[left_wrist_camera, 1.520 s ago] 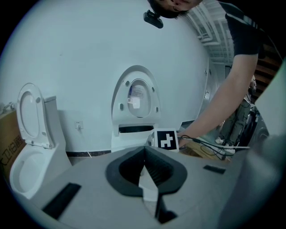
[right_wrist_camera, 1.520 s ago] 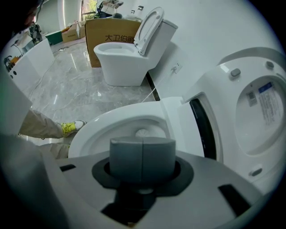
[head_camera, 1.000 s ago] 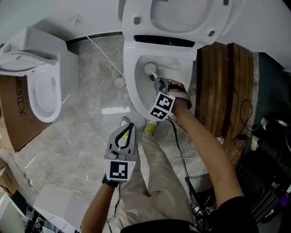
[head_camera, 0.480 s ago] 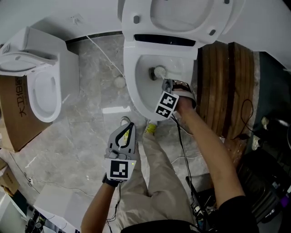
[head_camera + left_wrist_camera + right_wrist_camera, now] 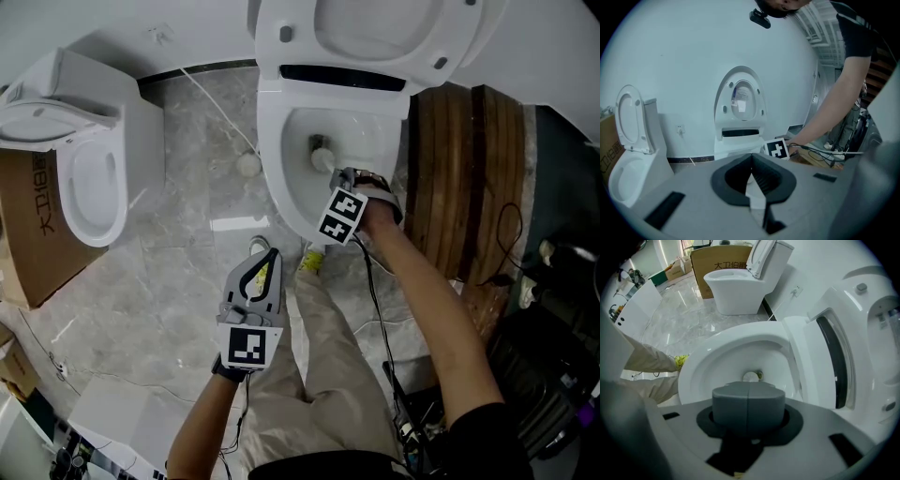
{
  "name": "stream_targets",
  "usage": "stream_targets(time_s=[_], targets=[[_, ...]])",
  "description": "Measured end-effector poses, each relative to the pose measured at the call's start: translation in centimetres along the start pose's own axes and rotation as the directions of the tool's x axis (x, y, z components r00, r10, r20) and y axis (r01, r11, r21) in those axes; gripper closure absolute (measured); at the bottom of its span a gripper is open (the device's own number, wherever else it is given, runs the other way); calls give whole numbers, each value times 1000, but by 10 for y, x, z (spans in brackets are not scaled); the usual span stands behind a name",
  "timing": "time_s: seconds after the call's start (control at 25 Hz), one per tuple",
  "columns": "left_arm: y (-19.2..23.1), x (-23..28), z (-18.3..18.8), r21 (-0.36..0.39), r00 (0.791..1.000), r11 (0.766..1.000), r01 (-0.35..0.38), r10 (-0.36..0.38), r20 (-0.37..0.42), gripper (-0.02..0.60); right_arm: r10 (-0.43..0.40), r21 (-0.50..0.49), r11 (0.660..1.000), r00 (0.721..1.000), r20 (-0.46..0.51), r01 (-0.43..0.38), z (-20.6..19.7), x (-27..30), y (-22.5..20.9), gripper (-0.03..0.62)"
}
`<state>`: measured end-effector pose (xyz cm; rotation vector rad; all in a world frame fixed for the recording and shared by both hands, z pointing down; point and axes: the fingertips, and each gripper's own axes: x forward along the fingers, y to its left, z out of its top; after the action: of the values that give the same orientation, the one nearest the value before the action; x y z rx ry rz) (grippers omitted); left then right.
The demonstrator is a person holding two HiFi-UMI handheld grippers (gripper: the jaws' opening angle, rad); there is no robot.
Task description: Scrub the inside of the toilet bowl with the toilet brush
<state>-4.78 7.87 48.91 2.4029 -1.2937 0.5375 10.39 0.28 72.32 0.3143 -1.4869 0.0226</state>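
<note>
Black short sleeve; beige trousers. Grey left gripper and right gripper, each with black-and-white marker cube; black cable along right arm.

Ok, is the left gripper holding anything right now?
No, the left gripper has its jaws shut against each other with nothing between them.

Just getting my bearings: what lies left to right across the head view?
Spare toilet, then the toilet bowl with the toilet brush in it, then the wooden boards.
</note>
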Motion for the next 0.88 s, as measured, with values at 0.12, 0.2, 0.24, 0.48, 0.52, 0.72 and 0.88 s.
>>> stream_targets(time_s=[0.12, 0.2, 0.24, 0.48, 0.52, 0.72, 0.88], targets=[[0, -3, -1, -8, 1000, 1000, -1, 1, -4, 571, 6, 32, 999, 999, 40, -7, 13, -5, 1, 445], [1, -4, 0, -24, 1000, 1000, -7, 7, -2, 571, -2, 76, 997, 997, 74, -3, 19, -10, -4, 445], [1, -4, 2, -25, 1000, 1000, -8, 8, 2, 571, -9, 109, 994, 996, 91, -1, 20, -14, -7, 445], [-5, -27, 34, -12, 1000, 1000, 24, -24, 15, 571, 19, 371, 925, 985, 172, -83, -7, -70, 2, 445], [-5, -34, 42, -31, 999, 999, 31, -31, 11, 571, 29, 408, 907, 982, 186, -104, -13, -87, 6, 445], [-5, -63, 93, 46, 997, 996, 76, -75, -14, 571, 22, 519, 836, 955, 297, -181, -27, -188, 4, 445], [-23, -87, 159, 106, 993, 988, 114, -118, 27, 571, 1, 582, 785, 939, 343, -213, -60, -285, 2, 445]])
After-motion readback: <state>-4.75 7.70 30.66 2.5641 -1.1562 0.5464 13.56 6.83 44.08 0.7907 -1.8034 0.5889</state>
